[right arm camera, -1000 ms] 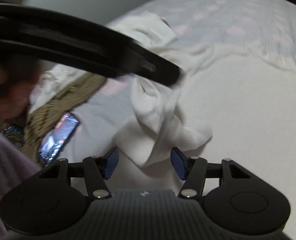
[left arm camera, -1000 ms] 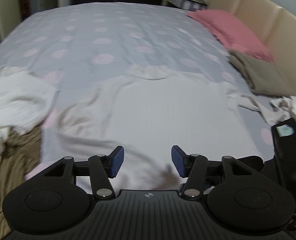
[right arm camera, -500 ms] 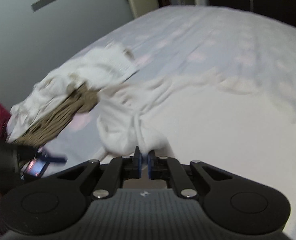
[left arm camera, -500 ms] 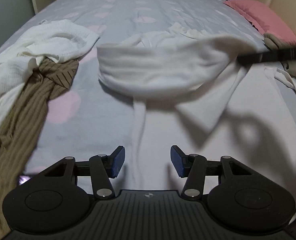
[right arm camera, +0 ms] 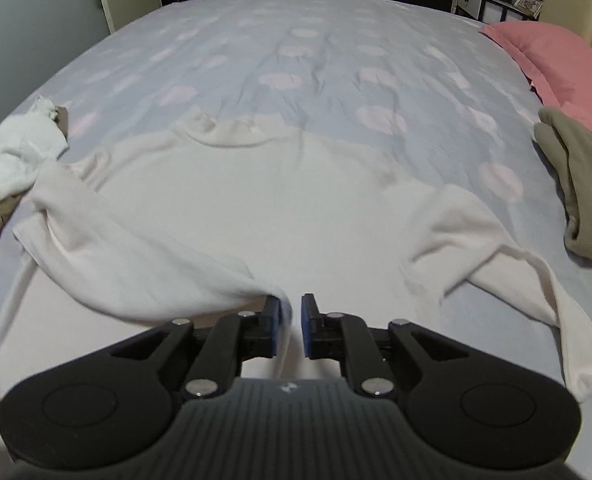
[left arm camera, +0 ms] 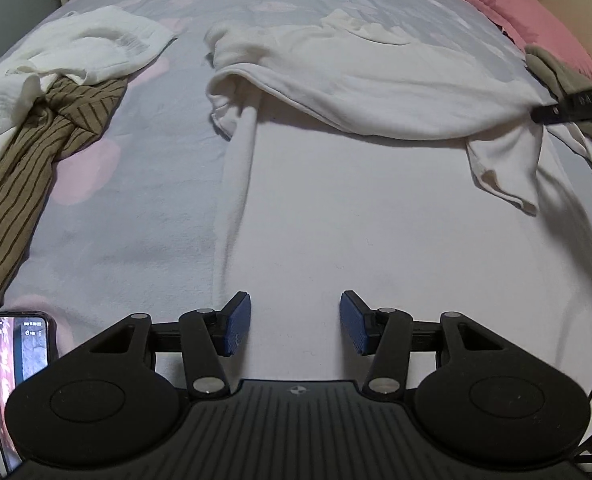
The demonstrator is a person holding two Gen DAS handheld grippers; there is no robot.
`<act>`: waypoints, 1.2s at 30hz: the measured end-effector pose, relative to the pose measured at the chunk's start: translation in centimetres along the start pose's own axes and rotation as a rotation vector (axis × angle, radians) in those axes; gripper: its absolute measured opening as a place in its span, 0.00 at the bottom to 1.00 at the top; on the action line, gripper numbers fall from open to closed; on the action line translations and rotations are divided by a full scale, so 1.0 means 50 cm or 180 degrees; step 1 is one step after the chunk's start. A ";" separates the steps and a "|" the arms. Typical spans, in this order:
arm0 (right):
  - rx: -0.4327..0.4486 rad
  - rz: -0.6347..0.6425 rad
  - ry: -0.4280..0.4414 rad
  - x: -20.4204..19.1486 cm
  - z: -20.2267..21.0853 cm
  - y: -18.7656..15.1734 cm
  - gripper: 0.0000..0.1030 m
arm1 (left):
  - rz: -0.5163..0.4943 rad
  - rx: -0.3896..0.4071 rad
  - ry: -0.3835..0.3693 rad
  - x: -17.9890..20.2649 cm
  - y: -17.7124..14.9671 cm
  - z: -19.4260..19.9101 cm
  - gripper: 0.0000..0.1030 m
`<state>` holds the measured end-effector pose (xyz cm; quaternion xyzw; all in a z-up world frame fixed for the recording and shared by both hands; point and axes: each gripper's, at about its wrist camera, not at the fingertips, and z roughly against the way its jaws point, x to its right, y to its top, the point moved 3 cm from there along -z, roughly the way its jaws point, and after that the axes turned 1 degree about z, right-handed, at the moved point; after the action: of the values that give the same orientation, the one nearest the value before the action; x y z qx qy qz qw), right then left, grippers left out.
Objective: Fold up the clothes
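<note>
A white long-sleeved top (left arm camera: 376,208) lies spread on the bed, collar at the far end (right arm camera: 223,130). My right gripper (right arm camera: 291,330) is shut on the cuff of its left sleeve (right arm camera: 143,264) and holds that sleeve stretched across the body of the top. In the left wrist view the right gripper (left arm camera: 576,106) shows at the right edge, with the sleeve (left arm camera: 376,92) lifted as a fold. The other sleeve (right arm camera: 496,248) lies loose at the right. My left gripper (left arm camera: 295,326) is open and empty, low over the top's hem.
A crumpled white cloth (left arm camera: 75,52) and a brown striped garment (left arm camera: 27,152) lie at the left. A lit phone (left arm camera: 17,364) lies near the bed's front left. A pink pillow (right arm camera: 552,60) and an olive garment (right arm camera: 584,184) are at the right by the headboard.
My right gripper closed on the left sleeve's cuff and carried it to the right across the top. My left gripper stayed open and pulled back to the hem.
</note>
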<state>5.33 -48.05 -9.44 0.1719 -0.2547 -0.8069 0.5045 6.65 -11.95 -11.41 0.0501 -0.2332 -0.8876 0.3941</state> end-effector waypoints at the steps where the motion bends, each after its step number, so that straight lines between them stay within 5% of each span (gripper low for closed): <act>1: 0.0002 0.0007 0.0002 0.005 0.003 -0.007 0.20 | 0.0009 0.0003 0.0002 0.001 0.001 0.000 0.46; 3: 0.0013 0.0005 0.0014 0.014 0.011 -0.018 0.29 | 0.0005 0.0015 0.0009 0.006 0.004 0.001 0.46; 12: -0.0026 0.0027 0.0270 0.018 0.039 -0.074 0.30 | 0.0028 0.0112 0.0054 0.009 0.045 -0.010 0.47; 23: -0.0373 -0.0537 0.0800 0.006 -0.030 -0.138 0.37 | 0.0026 0.0065 0.0085 0.028 0.069 -0.036 0.47; 25: -0.0314 -0.0370 0.0790 -0.017 -0.032 -0.135 0.24 | 0.0015 0.0086 0.0121 0.030 0.073 -0.037 0.47; 26: -0.0294 -0.0295 0.0788 -0.026 -0.032 -0.133 0.06 | 0.0015 0.0107 0.0148 0.029 0.076 -0.037 0.47; 36: 0.0219 -0.0652 0.0759 0.064 0.075 -0.051 0.05 | 0.0259 0.0178 0.0291 -0.017 0.095 -0.039 0.47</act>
<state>0.11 -49.14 -7.96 0.3088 -0.2016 -0.8188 0.4400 11.00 -14.82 -11.05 0.0920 -0.2415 -0.8607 0.4386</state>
